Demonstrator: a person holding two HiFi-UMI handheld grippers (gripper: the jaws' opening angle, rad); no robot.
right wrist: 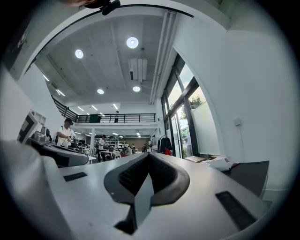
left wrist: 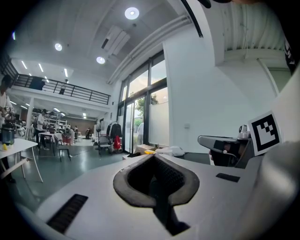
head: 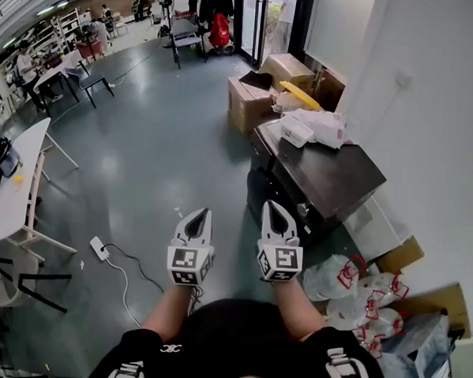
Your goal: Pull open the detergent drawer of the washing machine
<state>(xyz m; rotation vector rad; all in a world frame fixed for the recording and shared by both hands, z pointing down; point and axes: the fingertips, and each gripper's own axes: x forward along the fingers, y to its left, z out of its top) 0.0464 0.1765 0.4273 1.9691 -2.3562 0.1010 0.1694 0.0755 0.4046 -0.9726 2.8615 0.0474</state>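
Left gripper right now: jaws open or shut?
Shut. On the left gripper, the jaws meet tip to tip in its own view, with nothing between them.

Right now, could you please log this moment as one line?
left hand-held gripper: shut, empty | right hand-held gripper: shut, empty | washing machine: ahead-right, untouched | task: not started

Open floor (head: 159, 156) left | washing machine (head: 340, 182) ahead-right | plastic bags (head: 350, 287) right

Glossy grey floor (head: 160, 141), white wall (head: 431, 92), round ceiling lights (right wrist: 132, 42) — tall windows (left wrist: 140, 112), white table (head: 19, 181).
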